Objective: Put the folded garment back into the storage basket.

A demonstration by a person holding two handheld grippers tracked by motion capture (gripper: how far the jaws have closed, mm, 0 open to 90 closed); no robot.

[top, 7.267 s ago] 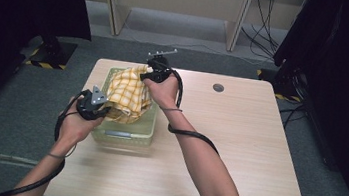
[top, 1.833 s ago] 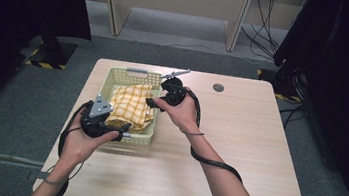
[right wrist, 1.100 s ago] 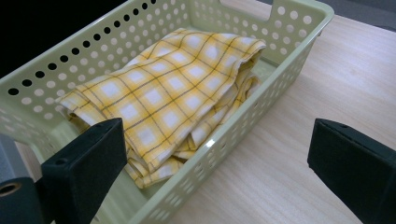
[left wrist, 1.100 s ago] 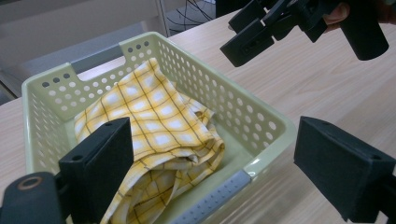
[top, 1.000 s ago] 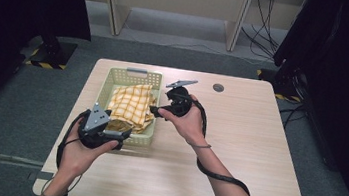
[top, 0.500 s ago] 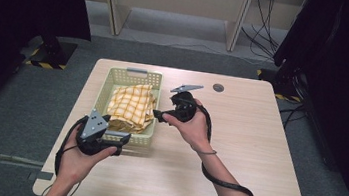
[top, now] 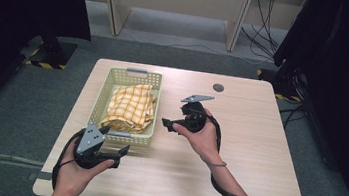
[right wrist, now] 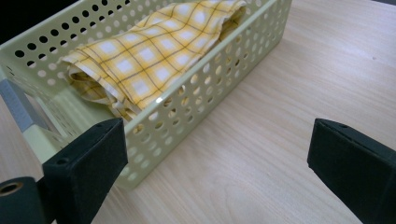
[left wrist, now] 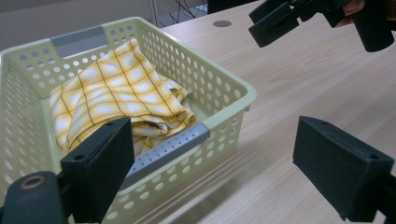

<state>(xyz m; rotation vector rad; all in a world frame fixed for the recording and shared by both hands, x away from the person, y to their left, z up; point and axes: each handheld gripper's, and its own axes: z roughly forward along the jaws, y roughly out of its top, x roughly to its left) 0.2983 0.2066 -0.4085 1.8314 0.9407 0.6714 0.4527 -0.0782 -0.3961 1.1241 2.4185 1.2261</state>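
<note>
Both grippers have pulled back from the basket since the earlier frames: the left gripper (top: 123,150) has come toward the near edge of the table, the right gripper (top: 168,124) has drifted right and nearer, clear of the basket, and the cloth has gone from being held up over the basket to lying inside it. Yellow checked cloth (top: 131,107) now sits folded and bunched in the pale green perforated basket (top: 104,88), on the left part of the wooden table (top: 253,138), nothing touching it. Cloth fills most of the basket floor, heaped toward the near end, one edge lying close to the right wall. Basket has a grey handle strip on its far rim and another on its near rim (left wrist: 163,151).

Left gripper is just off the basket's near right corner, jaws spread wide and empty, held in the left hand (top: 75,169). In the left gripper view its own jaws frame the basket's near corner and bare table. Right gripper is just right of the basket, jaws pointing left toward it, also gaping and holding nothing, gripped by the right hand (top: 203,134). In the right gripper view its jaws straddle the basket's side wall and open tabletop. A small dark round disc (top: 218,88) is set in the table toward the far side, well apart from the basket
</note>
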